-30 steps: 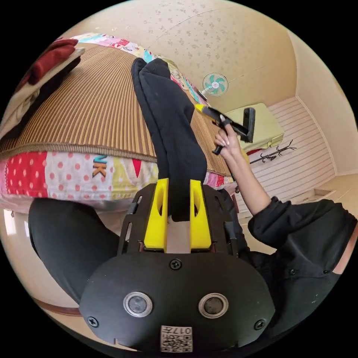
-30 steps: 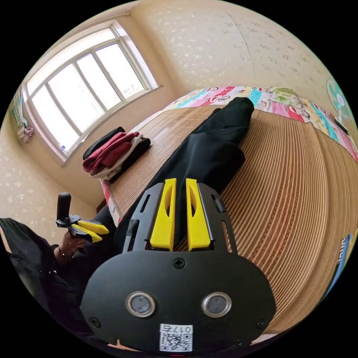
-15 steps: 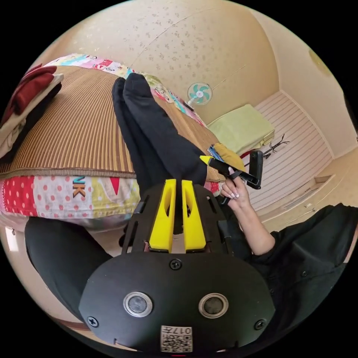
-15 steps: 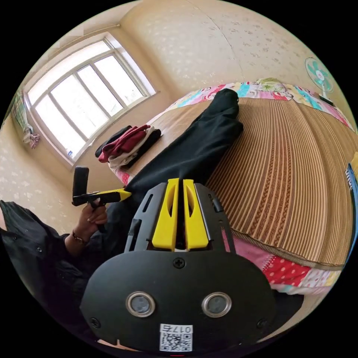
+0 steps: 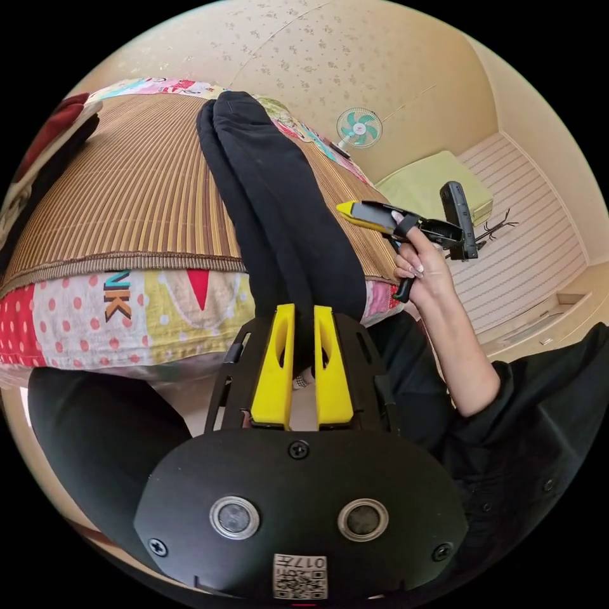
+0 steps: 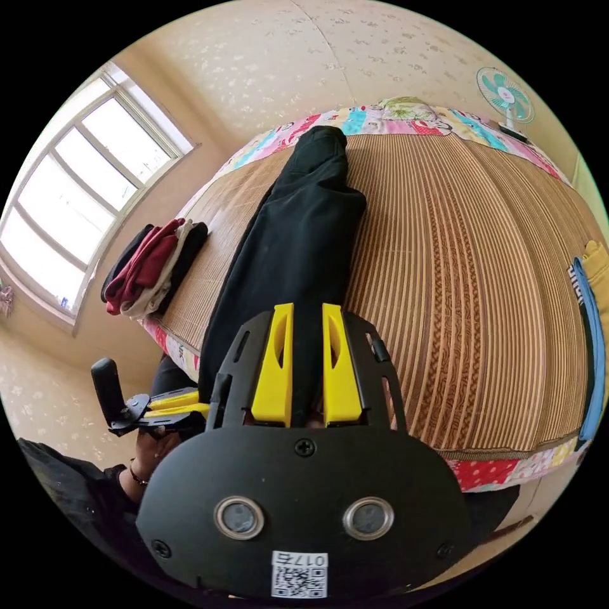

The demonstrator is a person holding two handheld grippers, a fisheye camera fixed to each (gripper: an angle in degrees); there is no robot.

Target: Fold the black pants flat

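At the edge of the bed (image 6: 507, 266), both grippers, left gripper (image 5: 303, 317) and right gripper (image 6: 307, 317), are clenching the black pants (image 6: 298, 228), holding the waist end taut so the legs are lying straight for folding.

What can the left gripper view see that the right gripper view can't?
Left gripper view: pale green furniture, a coat rack and a striped wall. Right gripper view: a bright window and blue and yellow cloth. Both: the black pants lying along the woven mat, the patchwork quilt and a green fan.
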